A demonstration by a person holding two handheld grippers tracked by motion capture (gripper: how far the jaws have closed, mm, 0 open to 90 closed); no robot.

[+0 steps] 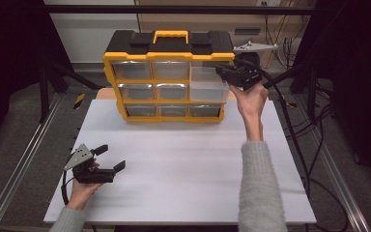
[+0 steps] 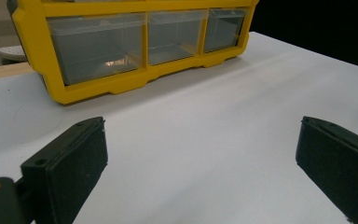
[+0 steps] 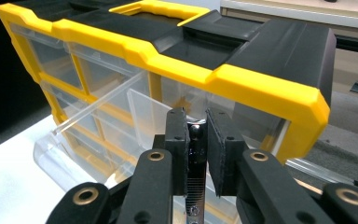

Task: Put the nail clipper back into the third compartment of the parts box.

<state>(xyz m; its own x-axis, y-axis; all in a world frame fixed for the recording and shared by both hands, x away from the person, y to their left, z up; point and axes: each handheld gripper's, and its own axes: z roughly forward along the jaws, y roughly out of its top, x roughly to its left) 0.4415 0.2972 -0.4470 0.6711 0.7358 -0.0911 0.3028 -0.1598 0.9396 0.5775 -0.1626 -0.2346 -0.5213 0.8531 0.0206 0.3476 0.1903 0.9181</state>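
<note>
A yellow and black drawer organizer (image 1: 169, 48) stands at the back of the white table (image 1: 183, 164). Its top right clear drawer (image 1: 205, 82) is pulled out. My right gripper (image 1: 222, 71) hovers at that drawer's right end, above its open top. In the right gripper view it (image 3: 196, 128) is shut on a thin dark metal piece (image 3: 196, 154) with a rounded tip, just over the open drawer (image 3: 135, 112). My left gripper (image 1: 111, 157) sits low at the table's near left, open and holding nothing. In its own view it (image 2: 200, 154) faces the organizer's bottom drawers (image 2: 98, 46).
Metal rails run along both sides of the table (image 1: 24, 159). Black cables (image 1: 294, 130) trail off the right side toward the floor. A wide stretch of bare white tabletop lies between the two grippers.
</note>
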